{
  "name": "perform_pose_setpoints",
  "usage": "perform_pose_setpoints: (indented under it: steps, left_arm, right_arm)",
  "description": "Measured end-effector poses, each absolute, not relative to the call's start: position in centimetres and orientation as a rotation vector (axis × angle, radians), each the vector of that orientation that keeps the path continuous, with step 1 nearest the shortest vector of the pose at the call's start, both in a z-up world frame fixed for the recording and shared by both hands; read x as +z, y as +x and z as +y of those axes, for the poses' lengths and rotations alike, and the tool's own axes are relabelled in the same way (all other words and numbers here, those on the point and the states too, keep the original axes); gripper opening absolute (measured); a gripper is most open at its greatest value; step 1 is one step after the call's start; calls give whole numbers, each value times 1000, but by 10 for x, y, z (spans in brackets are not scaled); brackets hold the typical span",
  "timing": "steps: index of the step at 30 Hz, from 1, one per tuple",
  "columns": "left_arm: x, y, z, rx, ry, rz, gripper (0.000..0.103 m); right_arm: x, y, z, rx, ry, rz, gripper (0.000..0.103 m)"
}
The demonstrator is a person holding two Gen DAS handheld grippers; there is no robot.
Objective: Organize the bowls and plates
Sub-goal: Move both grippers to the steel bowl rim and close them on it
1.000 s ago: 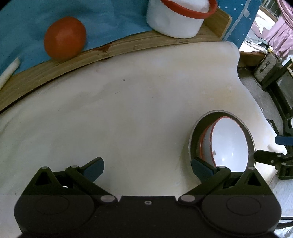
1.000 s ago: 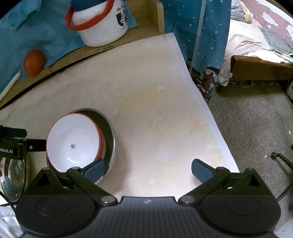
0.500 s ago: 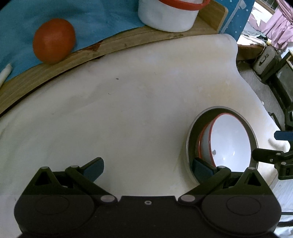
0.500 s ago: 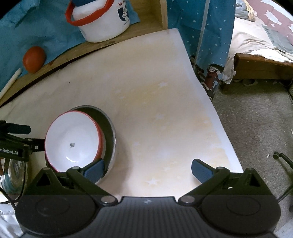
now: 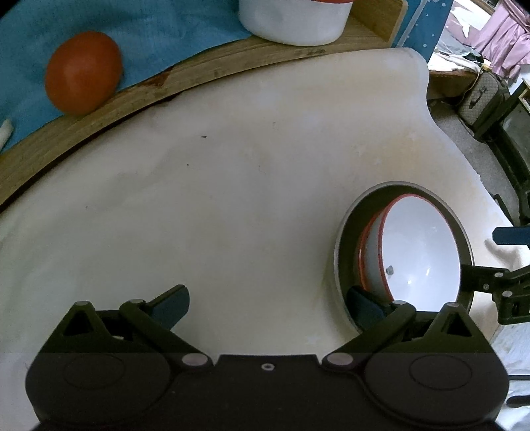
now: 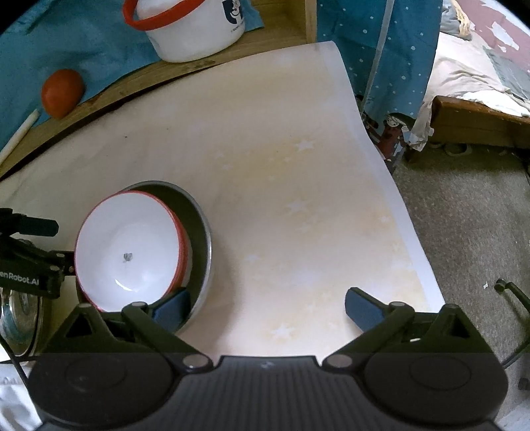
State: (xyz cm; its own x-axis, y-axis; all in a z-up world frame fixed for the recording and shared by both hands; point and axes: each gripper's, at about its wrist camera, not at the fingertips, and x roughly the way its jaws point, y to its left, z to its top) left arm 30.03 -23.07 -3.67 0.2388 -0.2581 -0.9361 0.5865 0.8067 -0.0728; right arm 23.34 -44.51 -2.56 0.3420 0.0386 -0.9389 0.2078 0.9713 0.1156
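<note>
I am holding the left hand-held gripper (image 5: 266,306) with its jaws spread wide and nothing between them, hovering over the cream cloth covering the desk (image 5: 232,199). At the lower right of the left wrist frame I am seeing the white bowl with a red rim (image 5: 420,255) sitting inside a grey metal pan (image 5: 344,238); my right fingertip (image 5: 364,310) is overlapping the pan's near rim, though I cannot tell whether it is touching.

I am also keeping the right hand-held gripper (image 6: 266,306) wide open and empty. In its frame the bowl (image 6: 129,252) is lying at the lower left, nested in the pan (image 6: 198,238) and leaning toward the pan's left side, with the left fingertip (image 6: 172,306) showing over the pan's near edge.

Along the upper edge of the frames a wooden shelf (image 5: 198,79) is carrying a blue cloth (image 5: 149,36), an orange-red round fruit (image 5: 82,71) at the upper left, and a white bucket with a red handle (image 6: 195,30).
</note>
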Motion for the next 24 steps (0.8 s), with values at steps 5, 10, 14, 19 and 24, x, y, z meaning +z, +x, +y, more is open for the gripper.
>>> perform_pose_setpoints:
  steps: [5, 10, 14, 19, 24]
  left_arm:
    - [-36, 299, -230, -602, 305, 1194, 90]
    - [-35, 297, -225, -627, 274, 1196, 79]
    - [-32, 295, -223, -643, 257, 1194, 69]
    - [-29, 292, -222, -690, 203, 1201, 45]
    - [-28, 287, -224, -733, 175, 1200, 24]
  right_arm:
    - [-25, 233, -445, -75, 245, 1207, 86]
    - [-22, 232, -443, -31, 263, 1193, 73]
    - [-22, 230, -443, -10, 280, 1182, 65]
    - [-22, 227, -445, 29, 338, 1164, 50]
    - [-22, 225, -446, 75, 375, 1149, 33]
